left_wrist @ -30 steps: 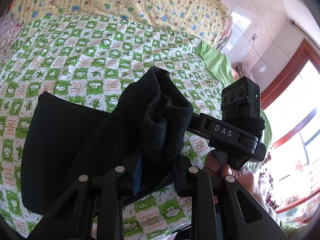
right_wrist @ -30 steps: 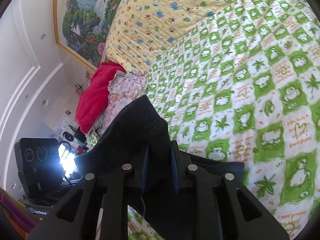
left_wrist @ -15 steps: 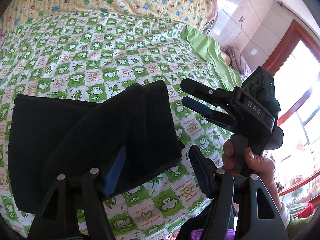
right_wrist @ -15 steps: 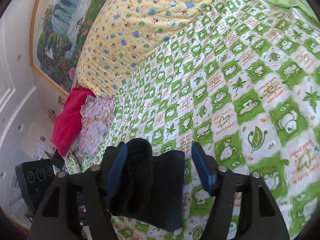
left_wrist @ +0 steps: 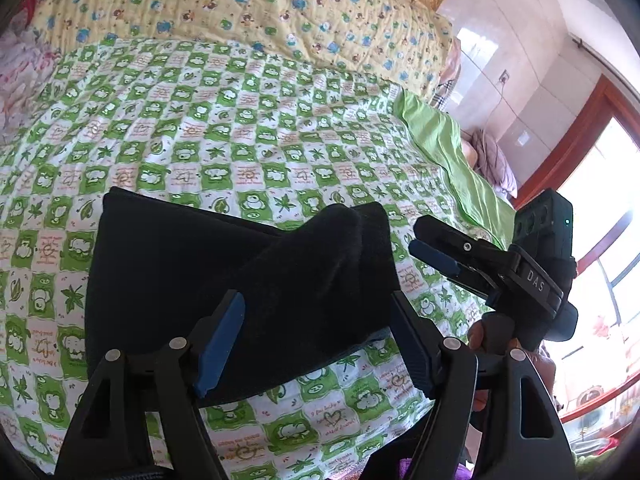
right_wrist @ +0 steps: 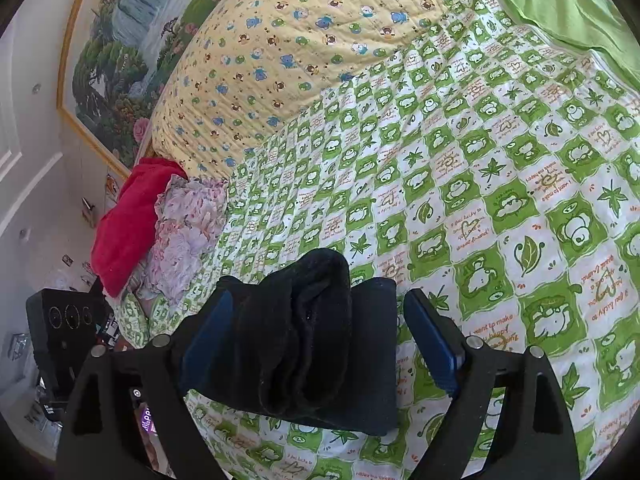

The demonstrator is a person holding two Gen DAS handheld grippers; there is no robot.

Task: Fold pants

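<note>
The black pants (left_wrist: 224, 276) lie folded in a thick stack on the green-and-white checked bedspread (left_wrist: 240, 152), near its front edge. My left gripper (left_wrist: 316, 340) is open, its blue-padded jaws apart on either side of the stack's near end, holding nothing. My right gripper (right_wrist: 320, 340) is open too, its jaws straddling the rolled end of the pants (right_wrist: 308, 332). In the left wrist view the right gripper (left_wrist: 432, 248) hovers just right of the fold, held by a hand.
A yellow printed quilt (left_wrist: 240, 4) lies at the head of the bed. A green sheet (left_wrist: 452, 160) edges the right side. Red and floral clothes (right_wrist: 160, 224) are piled at the bed's left side. A window (left_wrist: 600, 280) is at the right.
Both grippers were shut on the folded end of the pants; they have opened and let it drop onto the stack, and they have drawn back slightly.
</note>
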